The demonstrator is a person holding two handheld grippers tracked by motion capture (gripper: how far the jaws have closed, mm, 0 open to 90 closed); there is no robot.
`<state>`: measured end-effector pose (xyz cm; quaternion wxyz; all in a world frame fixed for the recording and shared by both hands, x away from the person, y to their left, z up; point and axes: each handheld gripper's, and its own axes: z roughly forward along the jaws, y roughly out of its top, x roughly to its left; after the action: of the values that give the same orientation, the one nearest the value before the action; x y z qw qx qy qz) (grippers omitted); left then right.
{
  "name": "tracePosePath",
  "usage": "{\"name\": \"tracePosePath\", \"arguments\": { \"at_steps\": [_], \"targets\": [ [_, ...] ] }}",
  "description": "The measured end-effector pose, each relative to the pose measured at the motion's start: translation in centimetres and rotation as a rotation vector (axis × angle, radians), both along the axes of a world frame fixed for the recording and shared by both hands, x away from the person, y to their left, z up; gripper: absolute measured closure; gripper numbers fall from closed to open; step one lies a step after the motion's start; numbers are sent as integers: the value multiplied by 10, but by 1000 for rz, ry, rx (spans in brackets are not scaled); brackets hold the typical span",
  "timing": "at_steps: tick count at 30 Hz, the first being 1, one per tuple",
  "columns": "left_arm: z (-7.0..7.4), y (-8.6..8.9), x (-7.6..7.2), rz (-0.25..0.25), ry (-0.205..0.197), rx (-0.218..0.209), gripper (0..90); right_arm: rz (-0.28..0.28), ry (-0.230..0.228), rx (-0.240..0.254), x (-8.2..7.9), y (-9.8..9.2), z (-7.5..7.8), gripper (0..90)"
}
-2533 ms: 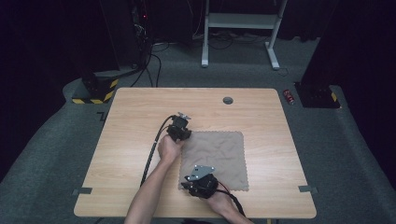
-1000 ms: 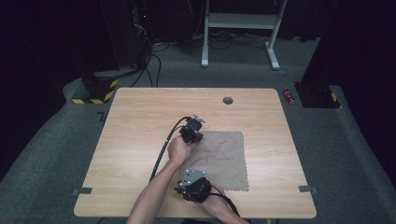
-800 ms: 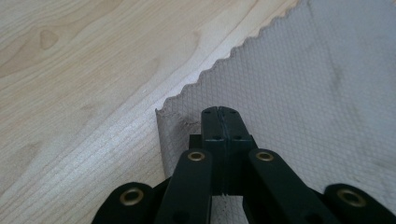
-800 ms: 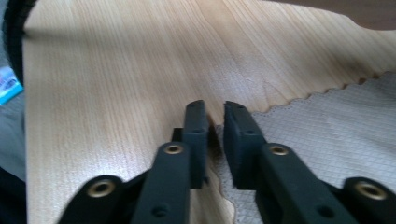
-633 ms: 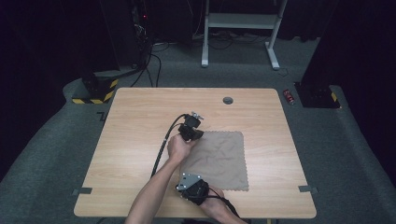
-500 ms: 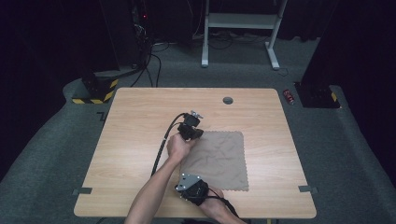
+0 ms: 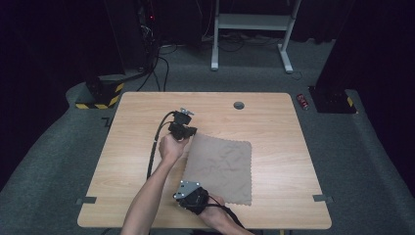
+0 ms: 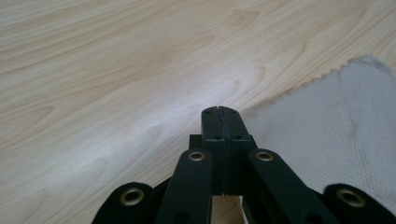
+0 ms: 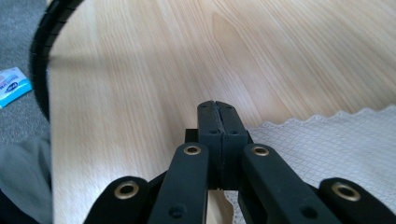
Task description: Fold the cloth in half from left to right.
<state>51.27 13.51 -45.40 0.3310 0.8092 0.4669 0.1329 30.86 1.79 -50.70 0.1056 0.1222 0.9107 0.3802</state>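
Observation:
A grey-brown cloth [image 7: 222, 166] with scalloped edges lies flat on the wooden table [image 7: 293, 147]. My left gripper [image 7: 190, 133] is at the cloth's far left corner. In the left gripper view its jaws [image 8: 219, 112] are pressed together, and the cloth [image 8: 336, 140] edge runs right into them. My right gripper [image 7: 187, 192] is at the near left corner. In the right gripper view its jaws [image 9: 217, 106] are also shut where the cloth [image 9: 336, 149] edge meets them. Each appears to pinch a corner.
A round cable hole [image 7: 239, 105] sits near the table's far edge. On the floor are a red can [image 7: 304, 101], a yellow-black striped base [image 7: 98, 95] and a white desk frame [image 7: 254, 22]. The left gripper's cable [image 7: 154, 147] crosses the table.
My left gripper has drawn back to the left and risen a little at the cloth's far corner. My right gripper has slid slightly left along the near edge.

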Motion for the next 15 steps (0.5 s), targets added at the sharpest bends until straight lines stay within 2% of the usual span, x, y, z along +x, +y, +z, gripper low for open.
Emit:
{"name": "tracePosePath", "arguments": {
  "at_steps": [3, 8, 13, 15],
  "targets": [
    [5, 17, -1, 35, -3, 23, 900, 8, -6, 9, -2, 5, 4, 900],
    [7, 34, -3, 74, 5, 7, 900, 18, -12, 46, -4, 7, 11, 900],
    [6, 29, -3, 59, 0, -14, 900, 1, -14, 68, -5, -4, 12, 900],
    [3, 19, -1, 37, -8, 9, 900, -9, -13, 74, -5, -8, 11, 900]
  ]
}}
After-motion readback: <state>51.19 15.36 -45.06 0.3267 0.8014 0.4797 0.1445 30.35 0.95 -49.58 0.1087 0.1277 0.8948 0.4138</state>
